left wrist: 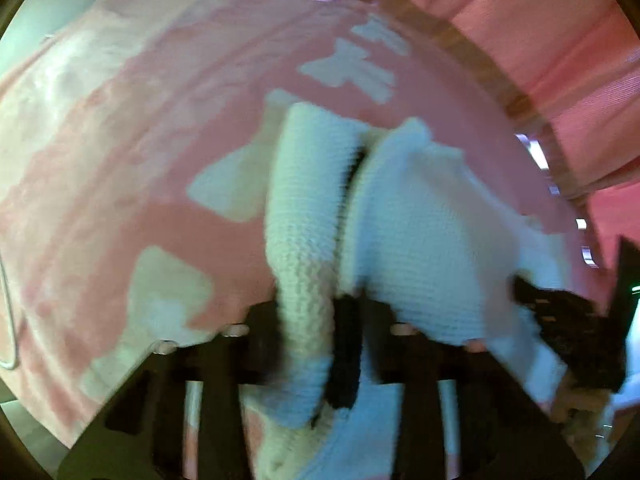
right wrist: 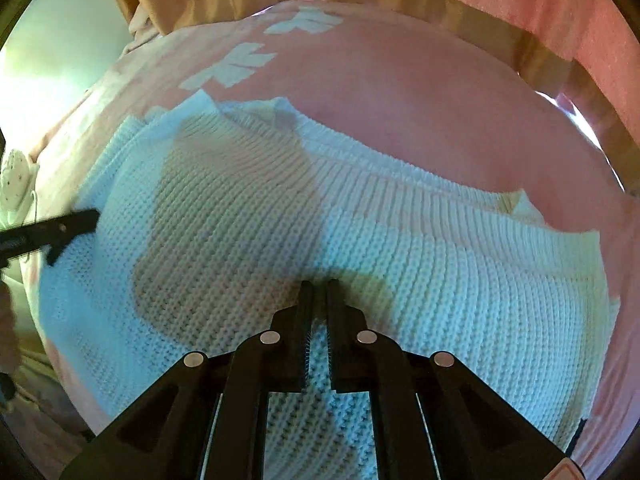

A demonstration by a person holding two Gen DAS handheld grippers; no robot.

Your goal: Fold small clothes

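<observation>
A white knitted sweater (right wrist: 400, 248) lies on a pink blanket with white patches (right wrist: 400, 92). My right gripper (right wrist: 319, 288) is shut, its narrow slot resting on the sweater's middle, with no fabric clearly between the tips. In the left wrist view the sweater (left wrist: 400, 216) is bunched and lifted over my left gripper (left wrist: 324, 312), which is shut on a thick fold of it; one dark finger (left wrist: 346, 344) shows through the knit. The left gripper also shows at the left edge of the right wrist view (right wrist: 76, 220). The right gripper shows blurred at the right in the left wrist view (left wrist: 560, 320).
The pink blanket (left wrist: 140, 160) covers a bed-like surface. A brown band (right wrist: 440, 4) borders it at the far side, with pink fabric (left wrist: 540, 40) beyond. A white patterned item (right wrist: 16, 184) lies past the blanket's left edge.
</observation>
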